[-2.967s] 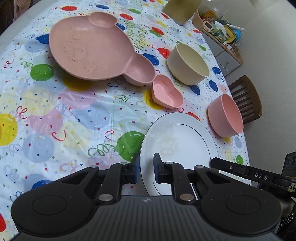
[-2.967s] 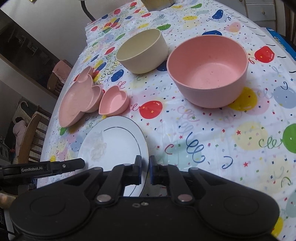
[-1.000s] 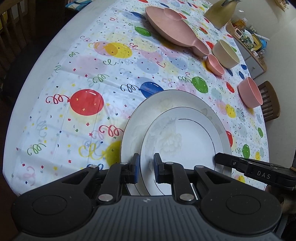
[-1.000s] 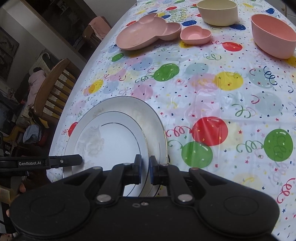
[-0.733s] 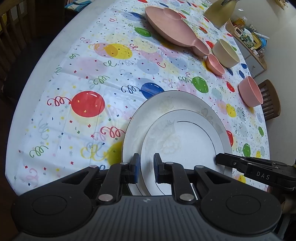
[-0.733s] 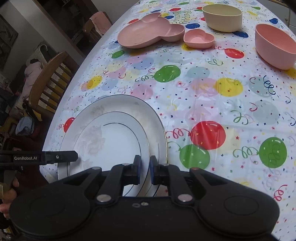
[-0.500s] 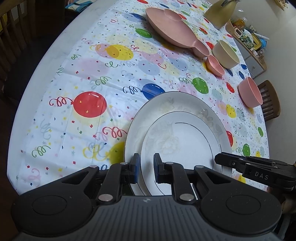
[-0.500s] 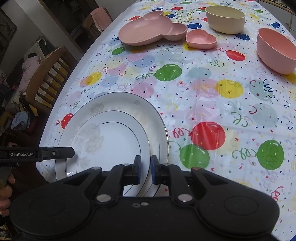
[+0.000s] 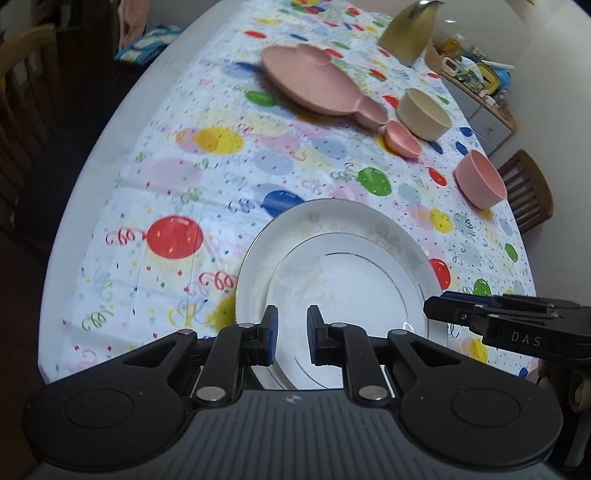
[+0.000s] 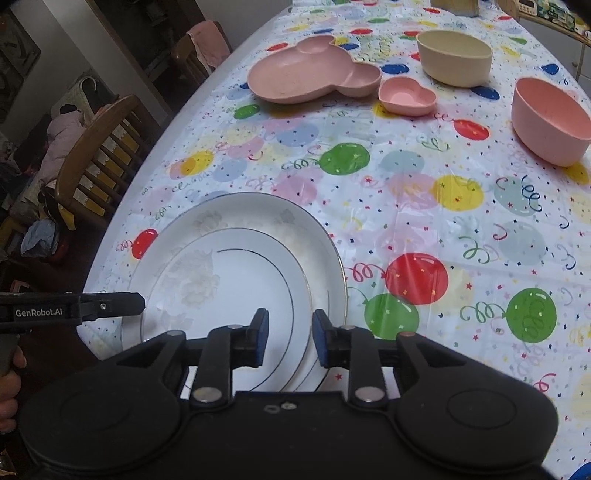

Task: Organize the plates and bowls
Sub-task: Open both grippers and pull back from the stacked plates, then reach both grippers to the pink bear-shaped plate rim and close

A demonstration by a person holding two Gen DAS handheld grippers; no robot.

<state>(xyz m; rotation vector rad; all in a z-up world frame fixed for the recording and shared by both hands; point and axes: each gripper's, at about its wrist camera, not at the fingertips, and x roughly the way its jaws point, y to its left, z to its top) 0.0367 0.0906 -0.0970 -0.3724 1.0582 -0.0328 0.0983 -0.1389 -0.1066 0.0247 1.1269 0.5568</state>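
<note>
A small white plate (image 9: pixel 354 295) lies stacked on a larger white plate (image 9: pixel 325 218) near the table's front edge; the pair also shows in the right wrist view, small plate (image 10: pixel 236 284) on large plate (image 10: pixel 258 210). My left gripper (image 9: pixel 290 339) is open over the near rim of the stack and holds nothing. My right gripper (image 10: pixel 288 341) is open over the stack's right rim and holds nothing. Farther back stand a pink mouse-shaped plate (image 10: pixel 306 74), a pink heart dish (image 10: pixel 406 96), a cream bowl (image 10: pixel 454 57) and a pink bowl (image 10: pixel 550 122).
The table wears a balloon-print cloth (image 10: pixel 424 206). Wooden chairs stand at the left (image 10: pixel 99 155) and at the far right (image 9: pixel 528 192). A tan pitcher (image 9: pixel 406 33) and a cluttered shelf (image 9: pixel 476 74) are at the back.
Both grippers have opened and let go of the small plate, which now rests on the large plate. Both have pulled back slightly.
</note>
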